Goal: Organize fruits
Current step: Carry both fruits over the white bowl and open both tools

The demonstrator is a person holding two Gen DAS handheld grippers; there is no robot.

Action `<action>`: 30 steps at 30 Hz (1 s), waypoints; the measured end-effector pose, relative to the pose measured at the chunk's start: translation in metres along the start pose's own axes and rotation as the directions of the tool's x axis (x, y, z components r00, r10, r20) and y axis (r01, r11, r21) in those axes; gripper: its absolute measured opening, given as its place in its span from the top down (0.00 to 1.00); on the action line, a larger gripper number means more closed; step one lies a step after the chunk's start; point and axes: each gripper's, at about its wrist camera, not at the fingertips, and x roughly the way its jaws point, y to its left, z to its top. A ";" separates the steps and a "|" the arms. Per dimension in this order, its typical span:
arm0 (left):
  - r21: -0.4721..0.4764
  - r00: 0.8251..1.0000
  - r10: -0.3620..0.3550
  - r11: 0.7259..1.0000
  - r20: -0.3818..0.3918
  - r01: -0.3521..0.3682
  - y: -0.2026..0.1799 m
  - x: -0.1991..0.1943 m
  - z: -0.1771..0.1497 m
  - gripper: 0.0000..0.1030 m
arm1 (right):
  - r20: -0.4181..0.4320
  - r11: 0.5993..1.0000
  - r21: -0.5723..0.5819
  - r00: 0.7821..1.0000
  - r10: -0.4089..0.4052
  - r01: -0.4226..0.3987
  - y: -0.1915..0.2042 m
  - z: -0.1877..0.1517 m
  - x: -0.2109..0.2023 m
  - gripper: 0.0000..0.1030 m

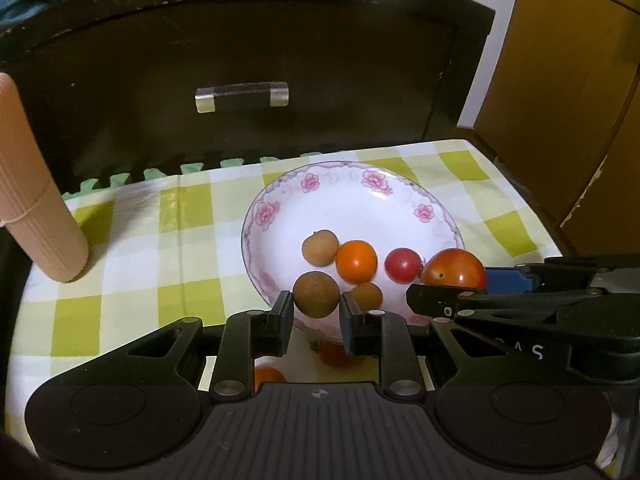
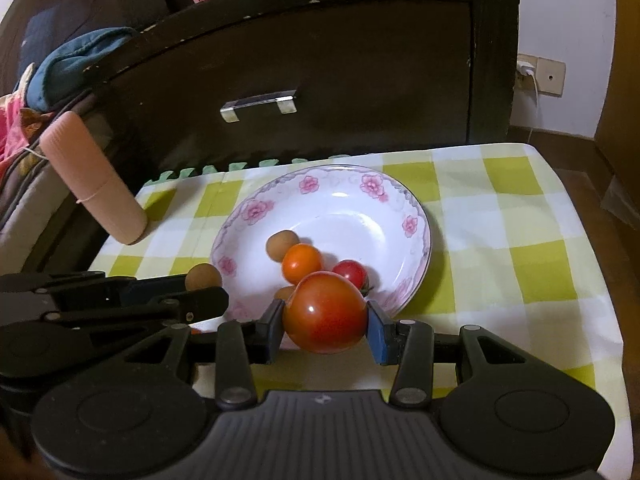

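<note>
Both pairs of jaws are clamped on fruit. On the left gripper (image 1: 316, 308) they are closed tight on a small brown fruit (image 1: 316, 294), round, dull and rough-skinned, held at the near rim of the plate (image 1: 280, 196). On the right gripper (image 2: 325, 322) they stand somewhat wider, pressing the sides of a large tomato (image 2: 325, 312), smooth and glossy, red shading to orange, also held at the plate's near rim.

On the plate, which is white glazed ware, shallow and round, with pink flowers and a grey scrolled border, lie two more brown fruits (image 1: 320, 247), an orange tomato (image 1: 356, 267) touching one of them, and a small red tomato (image 1: 403, 265) just beside it. Under the plate lies a cloth (image 1: 180, 248) checked in yellow-green and white. A ribbed, peach-coloured roll (image 1: 32, 200) leans at its left edge. Behind stands a dark wooden drawer front (image 1: 240, 40) with a clear bar handle (image 1: 242, 97).
</note>
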 end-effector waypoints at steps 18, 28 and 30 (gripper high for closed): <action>-0.018 1.000 0.010 1.000 -0.021 -0.010 0.003 0.019 0.005 0.69 | 0.004 1.000 0.013 1.000 0.004 -0.004 -0.012 0.005 0.027 0.59; -0.036 1.000 0.021 0.999 -0.013 -0.021 0.007 0.018 0.006 0.57 | 0.016 1.000 0.023 1.000 0.002 -0.002 -0.013 0.006 0.027 0.59; -0.041 1.000 0.019 0.999 -0.010 -0.019 0.008 0.017 0.006 0.57 | 0.019 1.000 0.023 1.000 0.001 -0.002 -0.013 0.006 0.027 0.59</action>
